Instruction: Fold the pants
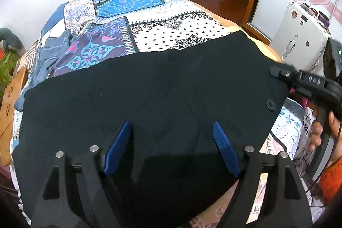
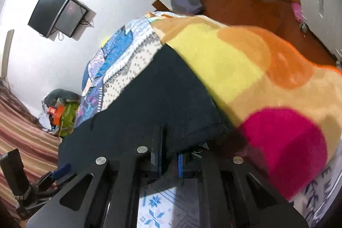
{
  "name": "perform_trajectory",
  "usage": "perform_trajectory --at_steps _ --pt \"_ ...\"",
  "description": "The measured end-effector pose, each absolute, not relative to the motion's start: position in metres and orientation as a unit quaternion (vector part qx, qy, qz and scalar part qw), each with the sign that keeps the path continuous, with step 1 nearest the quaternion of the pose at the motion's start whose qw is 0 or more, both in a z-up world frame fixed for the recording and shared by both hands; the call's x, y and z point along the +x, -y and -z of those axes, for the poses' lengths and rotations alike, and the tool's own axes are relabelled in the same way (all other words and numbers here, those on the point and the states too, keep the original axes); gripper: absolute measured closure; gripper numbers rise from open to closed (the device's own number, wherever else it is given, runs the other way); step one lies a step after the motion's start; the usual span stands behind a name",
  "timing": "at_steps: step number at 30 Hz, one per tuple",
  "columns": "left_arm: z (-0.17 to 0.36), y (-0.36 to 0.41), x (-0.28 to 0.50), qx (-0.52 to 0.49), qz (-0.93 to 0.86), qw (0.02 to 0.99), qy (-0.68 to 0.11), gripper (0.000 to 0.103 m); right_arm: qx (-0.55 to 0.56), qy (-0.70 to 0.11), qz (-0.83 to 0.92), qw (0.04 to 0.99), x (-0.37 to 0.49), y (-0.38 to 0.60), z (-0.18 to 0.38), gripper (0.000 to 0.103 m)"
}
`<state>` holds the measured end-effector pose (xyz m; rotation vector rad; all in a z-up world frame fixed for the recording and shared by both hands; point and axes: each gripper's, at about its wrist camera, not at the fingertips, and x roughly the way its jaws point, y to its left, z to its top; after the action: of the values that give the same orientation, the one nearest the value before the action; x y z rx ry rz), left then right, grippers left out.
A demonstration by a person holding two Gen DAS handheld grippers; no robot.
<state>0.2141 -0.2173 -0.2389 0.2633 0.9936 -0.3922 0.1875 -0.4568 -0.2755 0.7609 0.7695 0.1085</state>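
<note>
Black pants [image 1: 149,89] lie spread flat across the bed, with the buttoned waist end [image 1: 270,104] to the right. My left gripper [image 1: 171,124] hangs open just above the near part of the cloth, and its blue pads [image 1: 119,146] stand wide apart. My right gripper [image 1: 275,72] comes in from the right at the waist corner, held by a hand [image 1: 318,131]. In the right wrist view the right gripper [image 2: 165,140] is shut on the near edge of the pants [image 2: 149,104], and the black cloth is pinched between its fingers.
A patchwork quilt [image 1: 171,20] covers the bed. Blue jeans [image 1: 51,50] lie crumpled at the far left. A fleece blanket with coloured circles [image 2: 256,78] lies beside the pants. A white suitcase [image 1: 299,35] stands off the bed's right side. A wooden frame [image 1: 10,99] borders the left.
</note>
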Motion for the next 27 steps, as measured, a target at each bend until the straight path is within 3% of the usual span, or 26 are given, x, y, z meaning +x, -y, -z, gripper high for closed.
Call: perform_trajectory --at_steps 18,27 --pt "0.154 0.118 0.194 0.042 0.140 0.913 -0.381 0.024 0.215 -0.255 -0.160 0.929 0.205 0.378 0.140 0.097" --pt "0.132 0.038 0.179 -0.008 0.077 0.936 -0.344 0.024 0.143 -0.269 -0.250 0.919 0.219 0.291 0.124 0.097"
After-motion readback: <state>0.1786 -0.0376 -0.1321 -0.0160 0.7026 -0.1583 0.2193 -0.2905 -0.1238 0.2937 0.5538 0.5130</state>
